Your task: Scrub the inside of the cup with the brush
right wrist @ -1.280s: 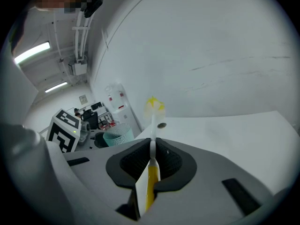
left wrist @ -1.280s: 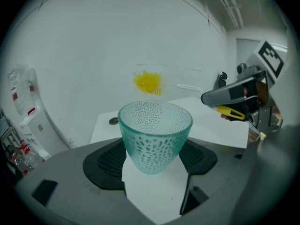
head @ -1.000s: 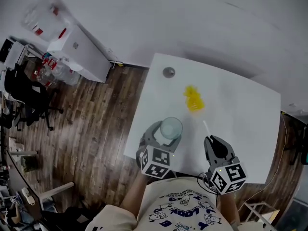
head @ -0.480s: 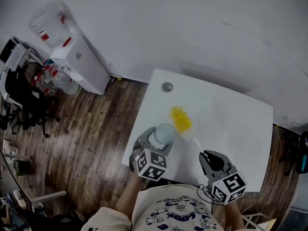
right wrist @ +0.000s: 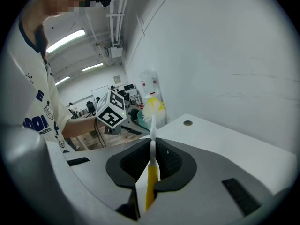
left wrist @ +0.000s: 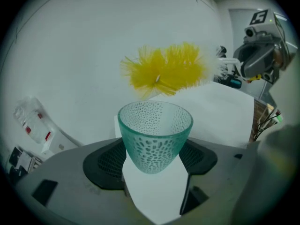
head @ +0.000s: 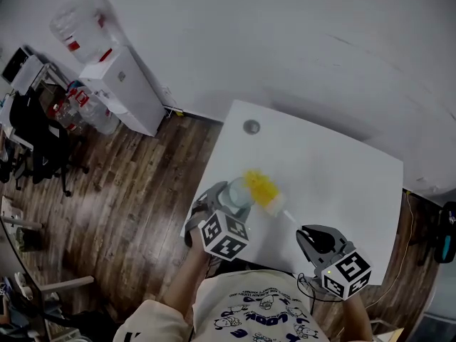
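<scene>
My left gripper (left wrist: pixel 152 165) clamps the teal, pebble-textured glass cup (left wrist: pixel 154 132) between both pads, upright and mouth up, at the near-left edge of the white table (head: pixel 335 169). My right gripper (right wrist: pixel 151 161) is closed on the thin handle of the yellow-bristled brush (left wrist: pixel 165 71). Its head hangs just above and beyond the cup's rim, and from the head view the bristles may be brushing the rim. A small grey round disc (head: pixel 250 127) lies near the table's far-left corner
</scene>
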`<state>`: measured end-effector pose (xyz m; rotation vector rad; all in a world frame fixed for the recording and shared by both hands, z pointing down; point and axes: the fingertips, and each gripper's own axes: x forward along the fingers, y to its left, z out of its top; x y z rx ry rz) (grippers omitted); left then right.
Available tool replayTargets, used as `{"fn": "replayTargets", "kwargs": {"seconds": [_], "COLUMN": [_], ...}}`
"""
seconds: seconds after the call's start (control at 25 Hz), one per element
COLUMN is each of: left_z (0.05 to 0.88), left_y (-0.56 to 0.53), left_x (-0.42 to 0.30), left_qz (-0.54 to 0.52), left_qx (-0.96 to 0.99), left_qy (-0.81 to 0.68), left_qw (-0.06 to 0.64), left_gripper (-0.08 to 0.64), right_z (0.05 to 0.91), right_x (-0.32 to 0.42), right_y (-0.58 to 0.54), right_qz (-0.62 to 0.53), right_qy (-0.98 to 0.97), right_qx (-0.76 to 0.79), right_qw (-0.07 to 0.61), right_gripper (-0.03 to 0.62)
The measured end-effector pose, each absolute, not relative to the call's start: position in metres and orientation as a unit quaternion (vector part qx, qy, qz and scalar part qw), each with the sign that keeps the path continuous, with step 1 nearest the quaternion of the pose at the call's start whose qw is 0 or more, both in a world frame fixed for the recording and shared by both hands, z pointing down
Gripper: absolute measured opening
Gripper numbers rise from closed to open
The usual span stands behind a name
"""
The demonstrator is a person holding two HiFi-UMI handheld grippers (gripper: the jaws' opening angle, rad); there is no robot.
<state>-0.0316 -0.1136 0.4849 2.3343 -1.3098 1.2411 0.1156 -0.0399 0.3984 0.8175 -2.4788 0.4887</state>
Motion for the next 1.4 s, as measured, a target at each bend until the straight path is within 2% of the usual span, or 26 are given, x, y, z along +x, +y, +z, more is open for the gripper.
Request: {"fn": "replayTargets", "kwargs": {"seconds": [0.8,1.4], "left_z": [0.493,0.507], "left_y": [-0.113,-0.098], "left_x": [-0.038,-0.023], "left_qz": [0.521,0.557], "left_qx": [0.749,0.747], "left_qy": [-0.409,-0.363], "left_qw": [0.013,-0.006], "left_gripper": [0.35,0.35], "right_z": [0.415,0.436], "right_x": [0.114,0.121], "right_y": [-0.036,-0.028], "right_qz": [0.171,0.17], "right_qy": [-0.894,-0.874], "right_qx": [0.248,0.218], "right_qw": [0.33,0.4], "right_gripper": [0.046,0.046]}}
